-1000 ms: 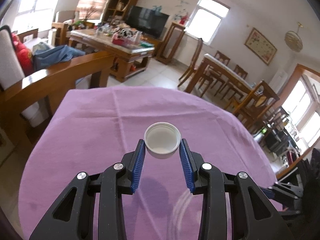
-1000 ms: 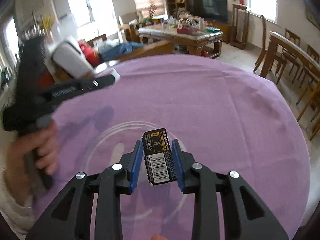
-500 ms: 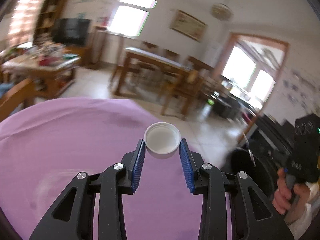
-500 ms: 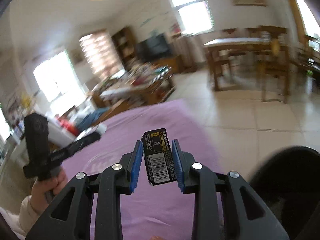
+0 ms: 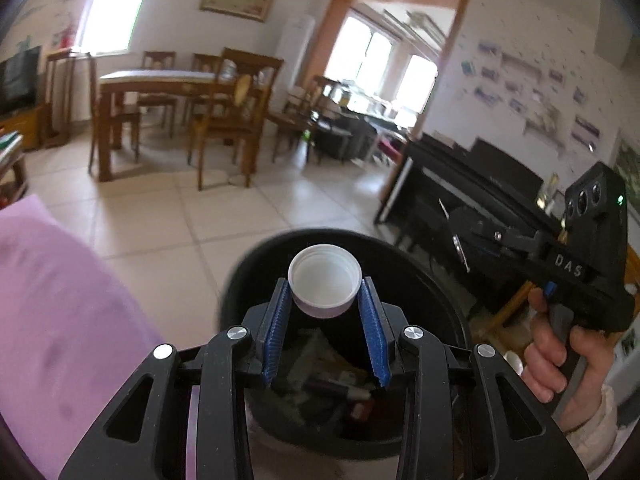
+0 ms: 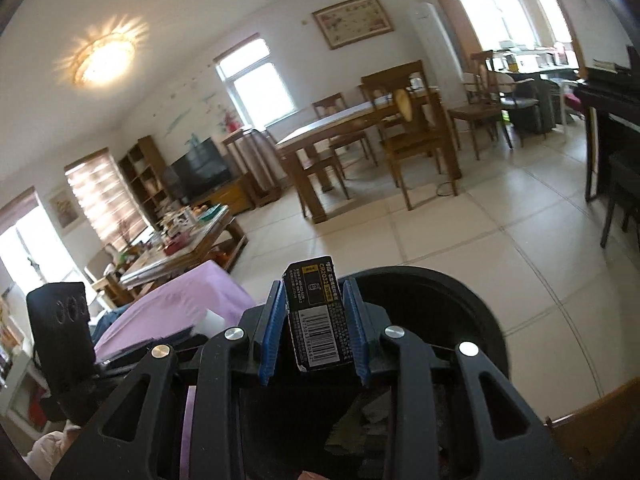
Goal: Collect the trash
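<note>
Near rim of the black bin (image 5: 424,272) hidden behind the left gripper (image 5: 325,300) at lower centre; contents (image 5: 320,376) too dark and blurred to identify. Purple table (image 5: 60,300) smeared by motion, cut off at the left edge. Lower side of the white cap (image 5: 325,280) covered by the blue pads (image 5: 276,320). In the right wrist view, bottom of the battery pack (image 6: 318,316) sunk between the pads; small print illegible beyond "CR2032". Bin (image 6: 460,300) interior mostly masked by the right gripper (image 6: 314,320). Left-hand device (image 6: 60,336) cropped at lower left.
</note>
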Demonstrator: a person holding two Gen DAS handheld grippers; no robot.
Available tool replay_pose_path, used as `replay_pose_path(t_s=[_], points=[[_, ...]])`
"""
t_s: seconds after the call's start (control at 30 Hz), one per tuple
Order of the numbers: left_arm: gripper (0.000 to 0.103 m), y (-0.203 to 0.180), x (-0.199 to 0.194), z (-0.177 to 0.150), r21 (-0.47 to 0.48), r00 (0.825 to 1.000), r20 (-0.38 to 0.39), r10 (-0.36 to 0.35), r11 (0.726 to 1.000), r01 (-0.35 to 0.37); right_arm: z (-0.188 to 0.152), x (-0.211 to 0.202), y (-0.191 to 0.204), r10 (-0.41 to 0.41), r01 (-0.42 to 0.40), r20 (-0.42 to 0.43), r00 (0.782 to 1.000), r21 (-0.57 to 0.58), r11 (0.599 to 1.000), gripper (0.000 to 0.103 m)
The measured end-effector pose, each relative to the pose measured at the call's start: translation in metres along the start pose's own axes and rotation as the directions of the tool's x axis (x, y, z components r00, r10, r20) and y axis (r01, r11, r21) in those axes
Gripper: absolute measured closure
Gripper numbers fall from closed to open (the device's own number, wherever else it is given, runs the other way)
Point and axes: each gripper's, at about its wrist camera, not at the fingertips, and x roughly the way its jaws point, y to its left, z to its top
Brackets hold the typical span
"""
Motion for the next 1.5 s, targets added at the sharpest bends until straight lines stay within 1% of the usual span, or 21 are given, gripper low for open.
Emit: replay_pose_path(t_s=[0.1,0.23,0.3,0.43,0.57,0.63,0.67,0.7,0.73,0.77,0.8,0.83,0.9,1.0,1.17,1.5], points=[[0.067,-0.011,0.027,-0.002,0.019,1.0,-0.031,-0.002,1.0,0.003,-0.003,0.002,-0.017,-0.007,0.007,0.004,1.0,0.024,1.0,0.073],[0.067,-0.019,0.052,-0.005,0.033,0.998,-0.061,0.004,0.999,-0.002,-0.005,0.011,-0.032,-0.005,0.005,-0.004,1.0,0.045,0.999,0.073],[0.067,-0.021,0.062,-0.008,0.043,0.997,-0.075,0.008,0.999,-0.005,-0.009,0.01,-0.033,-0.005,0.005,-0.006,1.0,0.051,0.999,0.073],[0.067,-0.024,0.067,-0.012,0.056,0.996,-0.09,0.008,0.998,-0.003,-0.012,0.013,-0.039,-0.001,0.002,-0.012,1.0,0.062,0.998,0.073],[0.067,-0.034,0.07,-0.012,0.074,0.995,-0.095,0.004,0.997,0.003,-0.012,0.01,-0.036,-0.002,0.002,-0.007,1.0,0.067,0.998,0.072],[0.067,-0.037,0.07,-0.013,0.092,0.995,-0.095,0.004,0.996,0.005,-0.012,0.008,-0.035,0.001,-0.001,-0.004,1.0,0.068,0.998,0.07],[0.059,-0.04,0.07,-0.014,0.108,0.996,-0.092,0.008,0.994,0.002,-0.011,0.008,-0.036,0.008,-0.008,-0.004,1.0,0.07,0.998,0.069],[0.048,-0.043,0.068,-0.014,0.118,0.996,-0.091,0.013,0.993,-0.002,-0.013,0.007,-0.034,0.015,-0.014,-0.008,1.0,0.071,0.997,0.049],[0.018,-0.046,0.066,-0.014,0.132,0.997,-0.076,0.033,0.991,-0.023,-0.013,0.008,-0.032,0.022,-0.021,-0.015,1.0,0.075,0.997,0.032],[0.005,-0.048,0.063,-0.011,0.142,0.997,-0.051,0.054,0.989,-0.047,-0.012,0.007,-0.034,0.028,-0.027,-0.01,1.0,0.085,0.996,0.005],[0.005,-0.051,0.057,-0.012,0.156,0.997,-0.005,0.073,0.985,-0.072,-0.013,0.004,-0.035,0.031,-0.032,0.008,0.999,0.091,0.995,0.005],[0.005,-0.055,0.054,-0.012,0.172,0.997,0.013,0.071,0.982,-0.072,-0.013,0.003,-0.035,0.028,-0.029,0.009,1.0,0.084,0.996,0.005],[0.005,-0.058,0.05,-0.013,0.2,0.998,0.015,0.065,0.977,-0.066,-0.013,0.001,-0.033,0.007,-0.007,0.011,1.0,0.063,0.998,0.005],[0.005,-0.061,0.045,-0.013,0.215,0.997,0.017,0.071,0.974,-0.073,-0.015,0.002,-0.031,0.0,-0.001,0.004,1.0,0.056,0.998,0.005],[0.005,-0.058,0.038,-0.01,0.195,0.998,0.021,0.062,0.979,-0.065,-0.014,0.0,-0.03,-0.01,0.01,0.002,1.0,0.058,0.998,0.005],[0.005,-0.042,0.003,-0.009,0.165,0.998,0.055,0.031,0.985,-0.04,-0.007,0.002,-0.013,-0.03,0.031,-0.026,0.999,0.046,0.998,0.005]])
